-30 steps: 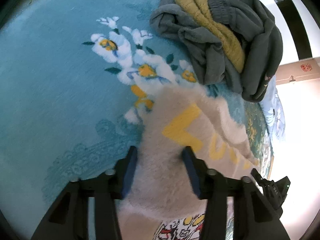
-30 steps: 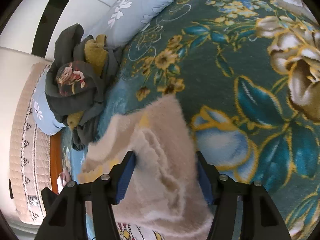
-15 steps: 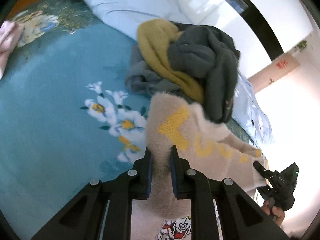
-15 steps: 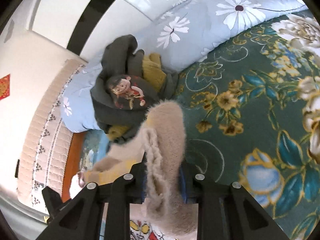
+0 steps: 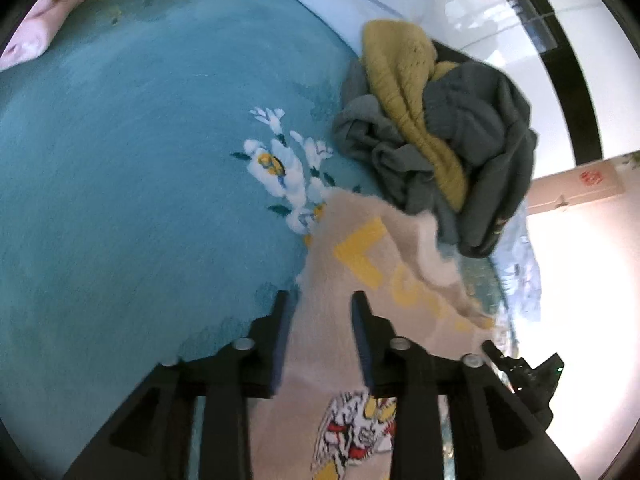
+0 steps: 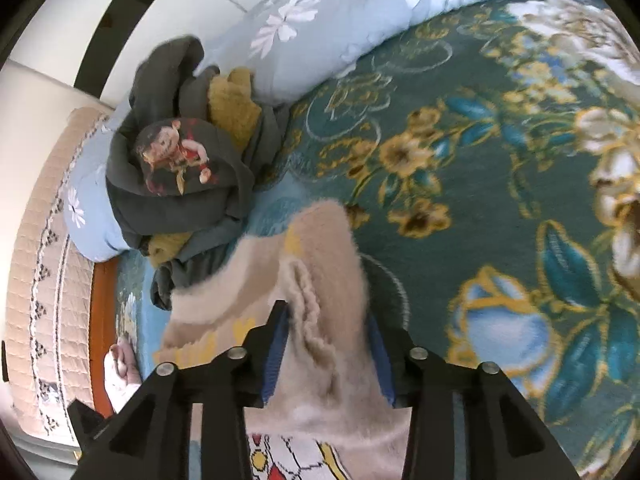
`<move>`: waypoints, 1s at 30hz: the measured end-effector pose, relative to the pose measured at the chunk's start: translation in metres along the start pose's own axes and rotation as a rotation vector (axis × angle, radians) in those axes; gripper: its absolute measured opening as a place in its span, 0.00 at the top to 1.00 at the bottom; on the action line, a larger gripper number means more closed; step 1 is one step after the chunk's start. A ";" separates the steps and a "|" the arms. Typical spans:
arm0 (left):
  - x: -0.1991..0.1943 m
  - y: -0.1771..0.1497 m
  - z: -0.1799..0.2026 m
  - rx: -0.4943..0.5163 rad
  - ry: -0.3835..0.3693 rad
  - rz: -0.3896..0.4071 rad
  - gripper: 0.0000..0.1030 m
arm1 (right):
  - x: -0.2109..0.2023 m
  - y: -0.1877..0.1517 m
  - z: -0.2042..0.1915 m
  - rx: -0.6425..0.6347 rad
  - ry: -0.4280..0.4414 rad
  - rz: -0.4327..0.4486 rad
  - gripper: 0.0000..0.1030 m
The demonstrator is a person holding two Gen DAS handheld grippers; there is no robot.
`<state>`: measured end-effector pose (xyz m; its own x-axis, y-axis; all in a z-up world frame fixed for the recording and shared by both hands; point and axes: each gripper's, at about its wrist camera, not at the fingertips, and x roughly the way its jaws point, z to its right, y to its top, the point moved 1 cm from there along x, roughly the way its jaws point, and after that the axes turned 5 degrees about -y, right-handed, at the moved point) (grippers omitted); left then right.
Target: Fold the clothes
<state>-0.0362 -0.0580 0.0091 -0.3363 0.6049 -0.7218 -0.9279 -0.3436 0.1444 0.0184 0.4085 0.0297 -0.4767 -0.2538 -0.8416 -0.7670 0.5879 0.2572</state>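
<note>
Beige, fuzzy sweater (image 5: 340,280) with yellow letters and a red, white and yellow cartoon print near the hem. Teal blanket (image 5: 140,180) with white-and-yellow flowers; darker green on the other side (image 6: 460,100), with gold blossoms, blue leaves and cream roses. Dark grey clothes (image 5: 488,152) with a cartoon-child print in red (image 6: 176,156), tangled with a mustard knit (image 5: 404,80). Pale blue pillow (image 6: 320,32) with white daisies. Black grippers (image 5: 320,320) with blue pads (image 6: 276,352). Pink cloth (image 5: 36,28) at the edge. Beige quilted cover (image 6: 36,280) with a dark triangle border.

Beige sweater's (image 5: 360,280) cartoon print (lower part) cut off below
</note>
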 end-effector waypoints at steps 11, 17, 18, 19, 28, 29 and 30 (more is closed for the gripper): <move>0.008 -0.073 -0.032 0.013 0.153 -0.233 0.66 | -0.026 -0.083 0.052 0.083 0.015 -0.097 0.53; 0.008 -0.099 -0.029 0.045 0.180 -0.289 0.65 | -0.040 -0.129 0.070 0.089 -0.003 -0.152 0.53; 0.006 -0.102 -0.029 0.044 0.179 -0.296 0.65 | -0.042 -0.136 0.073 0.093 -0.006 -0.159 0.53; 0.005 -0.104 -0.029 0.042 0.178 -0.302 0.65 | -0.044 -0.142 0.075 0.098 -0.008 -0.167 0.53; -0.001 -0.130 -0.034 -0.010 0.155 -0.400 0.65 | -0.061 -0.187 0.093 0.121 -0.008 -0.223 0.53; -0.002 -0.132 -0.034 -0.013 0.159 -0.408 0.65 | -0.063 -0.190 0.093 0.115 -0.008 -0.227 0.53; -0.002 -0.135 -0.035 -0.021 0.160 -0.419 0.65 | -0.065 -0.194 0.092 0.108 -0.007 -0.231 0.53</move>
<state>0.0953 -0.0385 -0.0327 0.0987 0.5765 -0.8111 -0.9748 -0.1077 -0.1952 0.2376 0.3818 -0.0092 -0.2906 -0.3860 -0.8756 -0.8047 0.5937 0.0053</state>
